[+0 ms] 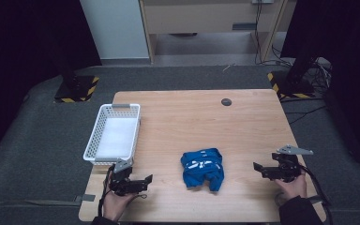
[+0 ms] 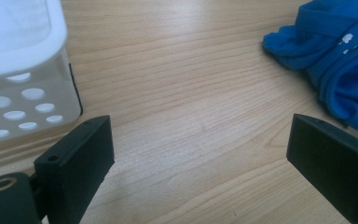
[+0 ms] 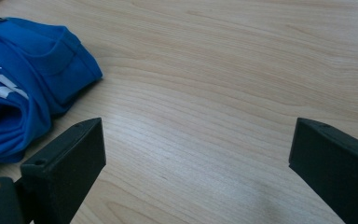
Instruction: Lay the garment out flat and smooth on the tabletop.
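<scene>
A crumpled blue garment (image 1: 203, 168) with white print lies on the wooden table (image 1: 192, 117), near the front middle. My left gripper (image 1: 146, 180) rests low at the front left, open, its jaws wide apart over bare wood; the garment (image 2: 335, 60) lies ahead to its right. My right gripper (image 1: 258, 167) sits at the front right, also open with nothing between its jaws, and the garment (image 3: 23, 88) lies to its left. Both grippers are apart from the cloth.
A white perforated basket (image 1: 114, 132) stands at the table's left edge, just beyond my left gripper, its corner (image 2: 23, 84) close by. A small dark round cap (image 1: 226, 101) sits near the table's far edge. Grey floor surrounds the table.
</scene>
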Demonstrator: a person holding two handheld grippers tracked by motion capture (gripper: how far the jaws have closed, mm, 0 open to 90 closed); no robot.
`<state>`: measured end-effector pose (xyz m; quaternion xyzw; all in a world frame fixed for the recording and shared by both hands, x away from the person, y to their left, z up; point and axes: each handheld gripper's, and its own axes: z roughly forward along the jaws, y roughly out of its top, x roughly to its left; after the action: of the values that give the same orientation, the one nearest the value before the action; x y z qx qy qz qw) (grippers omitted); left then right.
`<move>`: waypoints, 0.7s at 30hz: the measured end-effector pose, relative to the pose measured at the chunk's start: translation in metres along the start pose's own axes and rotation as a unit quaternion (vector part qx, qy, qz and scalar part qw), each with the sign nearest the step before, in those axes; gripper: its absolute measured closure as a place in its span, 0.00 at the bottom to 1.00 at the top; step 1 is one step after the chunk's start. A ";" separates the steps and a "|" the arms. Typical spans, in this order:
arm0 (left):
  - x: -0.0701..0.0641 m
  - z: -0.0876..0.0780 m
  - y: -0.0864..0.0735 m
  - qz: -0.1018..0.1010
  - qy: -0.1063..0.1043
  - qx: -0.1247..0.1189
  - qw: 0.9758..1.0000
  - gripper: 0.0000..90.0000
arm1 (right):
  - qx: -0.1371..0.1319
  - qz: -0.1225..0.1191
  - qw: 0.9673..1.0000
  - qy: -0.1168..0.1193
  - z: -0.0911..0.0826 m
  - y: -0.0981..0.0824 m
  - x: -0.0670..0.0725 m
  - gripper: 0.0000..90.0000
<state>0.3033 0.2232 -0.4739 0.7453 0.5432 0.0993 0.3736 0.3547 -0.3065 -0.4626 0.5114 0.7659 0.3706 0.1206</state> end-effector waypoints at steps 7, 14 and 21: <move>-0.015 -0.001 0.005 0.008 -0.013 -0.004 1.000 0.08 | -0.005 -0.011 1.000 0.007 -0.001 0.005 0.009 0.04; -0.024 0.002 0.013 0.032 -0.008 -0.013 0.999 0.09 | -0.009 -0.016 1.000 0.011 -0.001 0.009 0.014 0.05; -0.030 0.010 0.023 0.040 -0.011 -0.021 0.999 0.09 | -0.014 -0.018 1.000 0.013 0.000 0.013 0.018 0.06</move>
<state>0.3135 0.1894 -0.4578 0.7596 0.5065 0.1178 0.3906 0.3560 -0.2876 -0.4503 0.4908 0.7714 0.3854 0.1248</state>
